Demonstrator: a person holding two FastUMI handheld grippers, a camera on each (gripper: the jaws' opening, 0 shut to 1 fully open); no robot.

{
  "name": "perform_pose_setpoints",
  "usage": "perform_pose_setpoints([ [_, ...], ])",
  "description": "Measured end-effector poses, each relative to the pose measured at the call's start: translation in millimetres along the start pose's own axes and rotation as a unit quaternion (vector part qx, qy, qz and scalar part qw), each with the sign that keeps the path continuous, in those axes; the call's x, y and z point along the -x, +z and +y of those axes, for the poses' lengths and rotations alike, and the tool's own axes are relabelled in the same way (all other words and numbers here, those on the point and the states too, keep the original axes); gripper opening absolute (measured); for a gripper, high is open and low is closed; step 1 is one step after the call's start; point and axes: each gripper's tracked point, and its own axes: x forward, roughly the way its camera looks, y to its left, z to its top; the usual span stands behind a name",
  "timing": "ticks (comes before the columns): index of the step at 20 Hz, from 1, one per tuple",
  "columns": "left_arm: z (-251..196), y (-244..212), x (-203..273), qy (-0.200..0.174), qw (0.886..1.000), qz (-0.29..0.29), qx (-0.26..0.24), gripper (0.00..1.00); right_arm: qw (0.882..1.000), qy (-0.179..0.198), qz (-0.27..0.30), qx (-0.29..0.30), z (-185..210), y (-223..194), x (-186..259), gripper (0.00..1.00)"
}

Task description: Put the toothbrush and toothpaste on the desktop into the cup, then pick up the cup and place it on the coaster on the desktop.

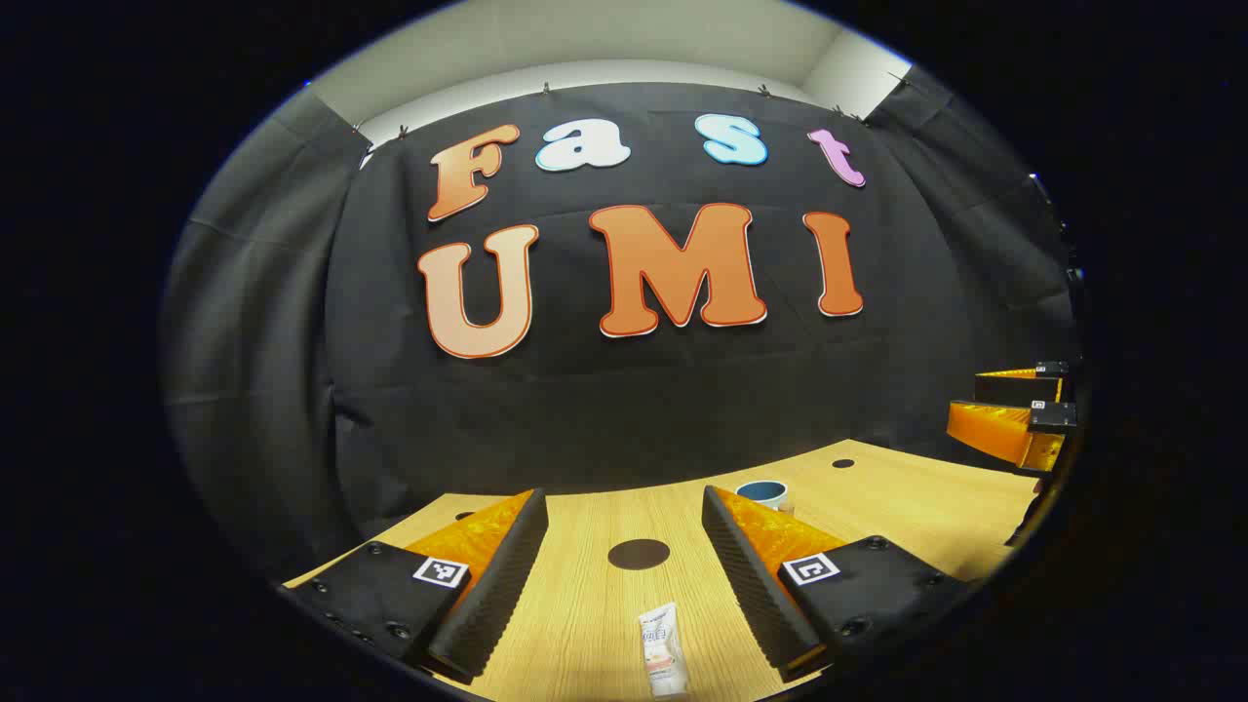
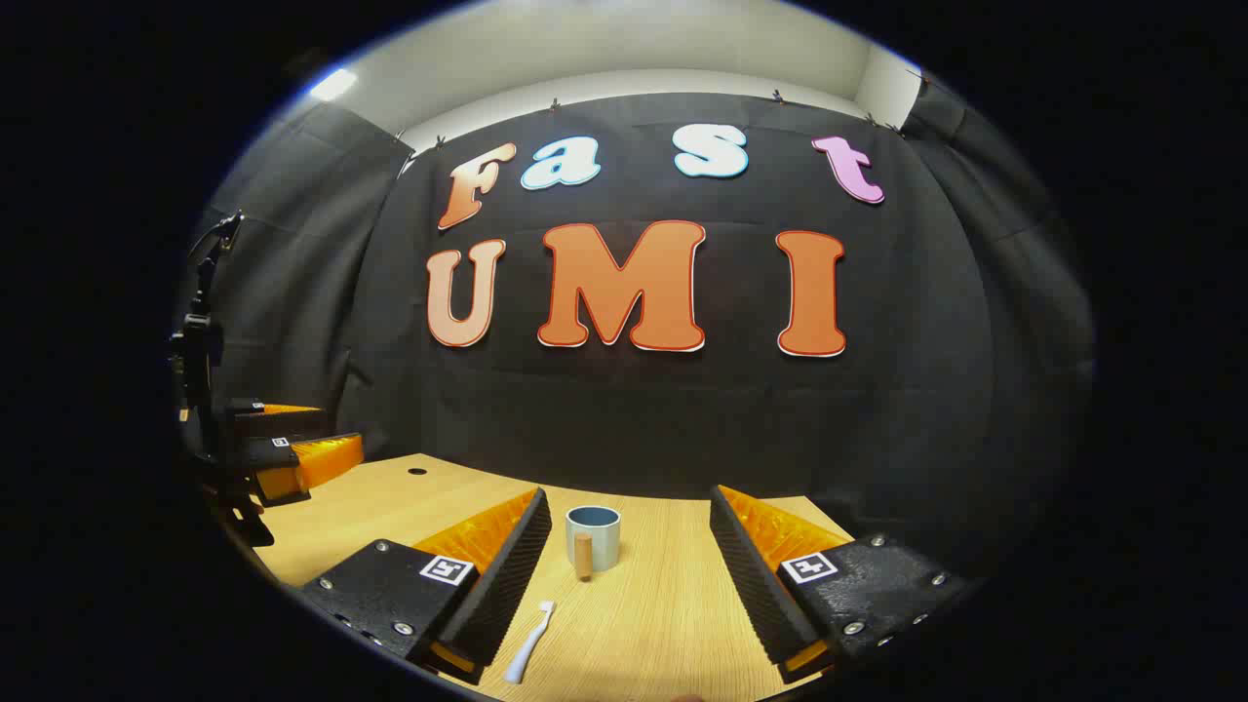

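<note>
You work in a booth hung with black cloth, over a pale wood-grain surface [image 1: 877, 497] with small dark holes in it.

The toothpaste [image 1: 663, 648] lies flat on that surface, between the fingers of your left gripper [image 1: 624, 570] and close to the camera. It looks like a small, light, soft tube, so it will likely dent and squirm if you squeeze the belly; take it across its width near the firmer capped end if you can make that out, though which end carries the cap is too small to tell. Beyond it sits the dark round coaster [image 1: 639, 554], well short of the cloth wall.

The toothbrush [image 2: 528, 642] lies on the surface just inside the left finger of your right gripper [image 2: 629, 575]. It seems thin, stiff and light, and lying flat it will be awkward to pinch; take it mid-handle, across the narrow side, and expect it to pivot.

The cup [image 2: 593, 537] stands upright farther ahead, open end up, with a wooden handle facing you. It is probably rigid and smooth; grip the wall or the handle firmly.

Both grippers have their fingers spread wide apart, holding nothing and touching nothing that you can see.
</note>
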Motion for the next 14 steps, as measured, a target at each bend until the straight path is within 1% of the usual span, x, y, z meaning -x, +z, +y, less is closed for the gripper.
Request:
perform_pose_setpoints([
  [1, 0.1, -0.6, 0.1, 0.001, 1.0, 0.0, 0.001, 1.0, 1.0, 0.0, -0.001, -0.002, 0.4, 0.9, 1.0, 1.0],
  [6, 2.5, 0.3, 3.1, 0.006, 1.0, -0.005, 0.003, 1.0, 1.0, -0.003, 0.003, -0.002, -1.8, -0.5, 1.2, 0.99],
  [7, 3.8, 1.4, 3.3, 0.008, 1.0, -0.006, 0.003, 1.0, 1.0, -0.002, 0.005, -0.004, -1.3, -1.9, 0.3, 1.0],
  [9, 7.0, 1.3, 2.9, 0.012, 1.0, -0.005, 0.003, 1.0, 1.0, 0.002, 0.005, -0.007, 1.0, 0.0, 0.3, 0.99],
  [14, 3.3, 1.9, 6.6, 0.01, 1.0, -0.008, 0.004, 1.0, 1.0, 0.004, 0.002, -0.006, 1.5, 2.2, 3.8, 0.99],
])
